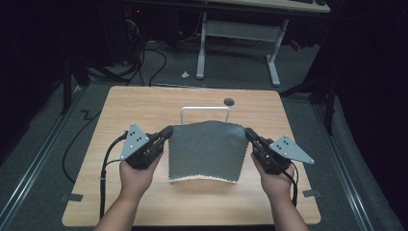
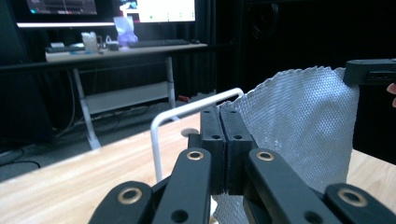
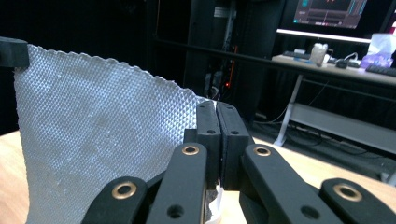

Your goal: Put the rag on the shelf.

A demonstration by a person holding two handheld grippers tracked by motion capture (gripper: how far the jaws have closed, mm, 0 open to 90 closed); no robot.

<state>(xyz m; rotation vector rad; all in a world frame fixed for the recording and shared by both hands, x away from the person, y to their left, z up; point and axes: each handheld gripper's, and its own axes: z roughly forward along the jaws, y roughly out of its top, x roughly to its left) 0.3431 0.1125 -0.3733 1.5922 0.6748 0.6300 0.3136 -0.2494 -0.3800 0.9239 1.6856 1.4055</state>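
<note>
High view: two forearms enter from the bottom edge, each hand wrapped around a gripper body. The left gripper point(image 1: 166, 132) angles inward and pinches the upper left corner of a grey cloth point(image 1: 204, 149); the right gripper point(image 1: 250, 134) mirrors it on the upper right corner. The cloth hangs spread between them above the wooden table point(image 1: 120, 110), its lower white-edged hem sagging near the tabletop, just in front of a white wire rack point(image 1: 204, 109). Grey three-cornered plates sit on both tools; no lettering readable. Left gripper view: jaws pressed together on the cloth's point(image 2: 303, 126) corner; the rack point(image 2: 187, 112) stands behind; the other gripper holds the far corner. Bright screens behind, text illegible. Right gripper view: jaws pressed together on the cloth's point(image 3: 93, 140) corner, weave visible. A distant monitor's writing is unreadable.
</note>
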